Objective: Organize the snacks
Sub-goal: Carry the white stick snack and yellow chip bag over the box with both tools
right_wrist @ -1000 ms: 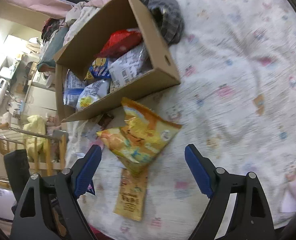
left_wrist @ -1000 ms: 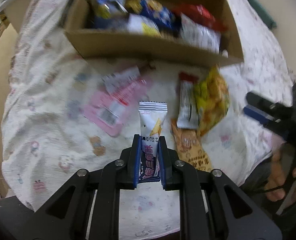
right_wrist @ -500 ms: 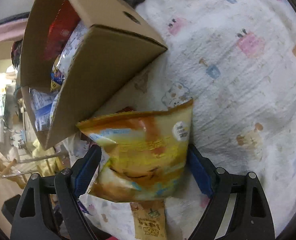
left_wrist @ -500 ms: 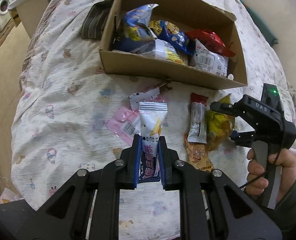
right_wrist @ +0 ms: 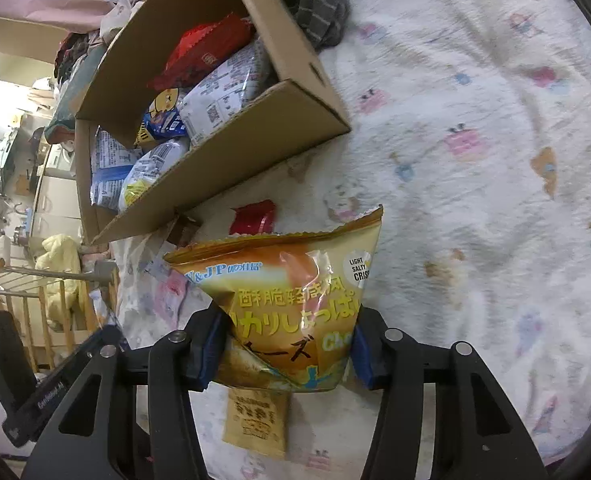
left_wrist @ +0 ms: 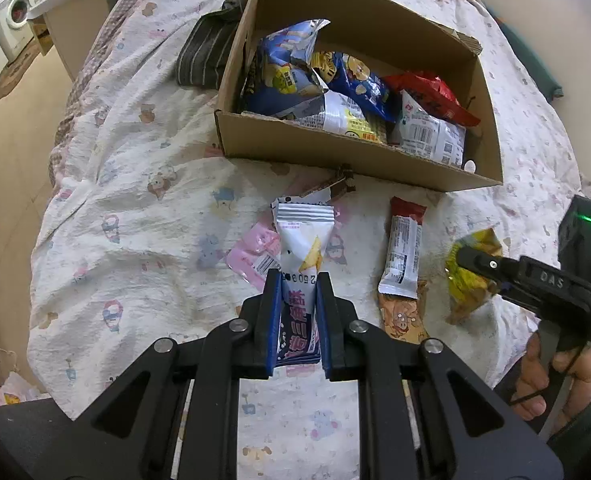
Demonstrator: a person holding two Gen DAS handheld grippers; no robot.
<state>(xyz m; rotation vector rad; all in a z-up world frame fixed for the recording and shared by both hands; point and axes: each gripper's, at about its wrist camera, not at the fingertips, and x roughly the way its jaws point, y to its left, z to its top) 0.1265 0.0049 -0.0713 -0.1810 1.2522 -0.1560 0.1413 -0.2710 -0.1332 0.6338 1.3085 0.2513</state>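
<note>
- Patterned bedding (left_wrist: 143, 200) covers the bed, and an open cardboard box (left_wrist: 335, 160) of snack bags sits on it, with a striped cloth (left_wrist: 207, 56) by its far corner.
- Left wrist view: the left gripper (left_wrist: 298, 320) is clamped tight on the lower end of a white snack packet (left_wrist: 304, 240), which sticks up past the fingertips toward the box. Only this view shows a pink packet (left_wrist: 255, 254) partly behind it, a red-topped bar (left_wrist: 403, 248) lying to the right, an orange packet (left_wrist: 401, 312) below the bar, a washing machine (left_wrist: 15, 20) in the far corner, and a hand (left_wrist: 551, 376) holding the right gripper (left_wrist: 479, 276) around a yellow chip bag (left_wrist: 467, 272).
- Right wrist view: up close, the chip bag (right_wrist: 291, 300) sits between the blue pads (right_wrist: 209, 344), its lower corners pressed and creased by them as the jaws are closing; its top leans toward the box (right_wrist: 231, 152). This view alone shows the bag's printed front and a wooden rack (right_wrist: 35, 300) off the bed's edge.
</note>
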